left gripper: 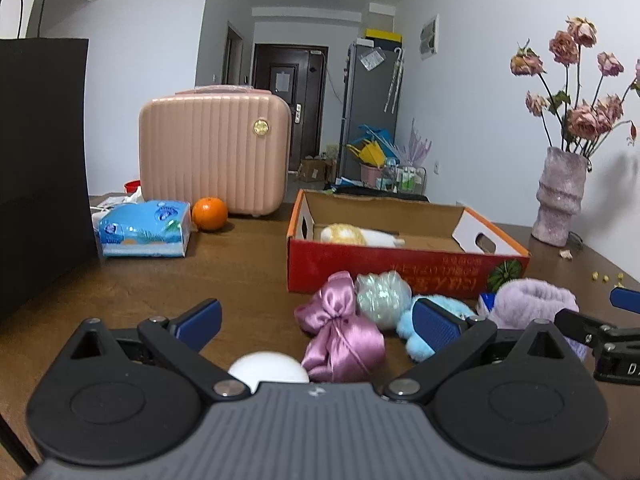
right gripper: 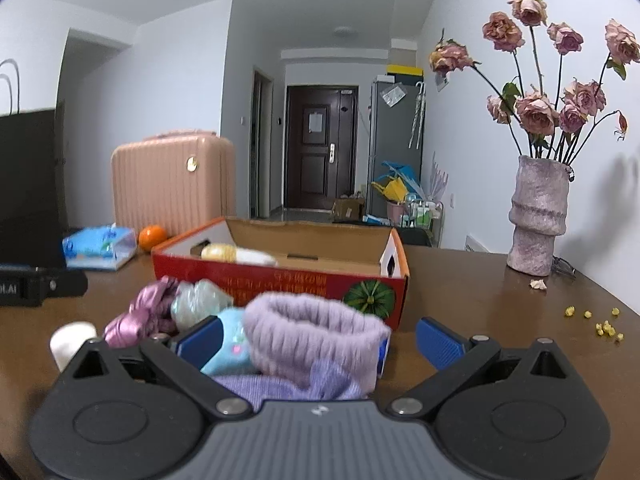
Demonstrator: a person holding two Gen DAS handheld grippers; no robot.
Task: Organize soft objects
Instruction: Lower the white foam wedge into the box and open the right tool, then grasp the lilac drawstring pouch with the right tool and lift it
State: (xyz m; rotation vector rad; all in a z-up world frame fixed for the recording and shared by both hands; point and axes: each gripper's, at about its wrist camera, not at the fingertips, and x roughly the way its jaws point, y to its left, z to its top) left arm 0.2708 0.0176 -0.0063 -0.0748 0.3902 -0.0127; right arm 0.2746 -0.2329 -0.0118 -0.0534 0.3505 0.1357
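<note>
Both grippers gape empty; the right gripper (right gripper: 320,340) should close low around the fuzzy lilac knitted band (right gripper: 316,332), while the left gripper (left gripper: 320,324) brackets the satin mauve bow (left gripper: 340,332), then lift into the red cardboard box (right gripper: 280,280).

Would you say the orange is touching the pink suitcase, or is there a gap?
Cannot tell. In the left wrist view the orange overlaps the pink suitcase and sits in front of it, so no gap or contact shows plainly.

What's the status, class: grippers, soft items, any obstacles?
Left gripper open, empty; right gripper open around purple knit piece. One plush in red box. Nothing blocking.
</note>
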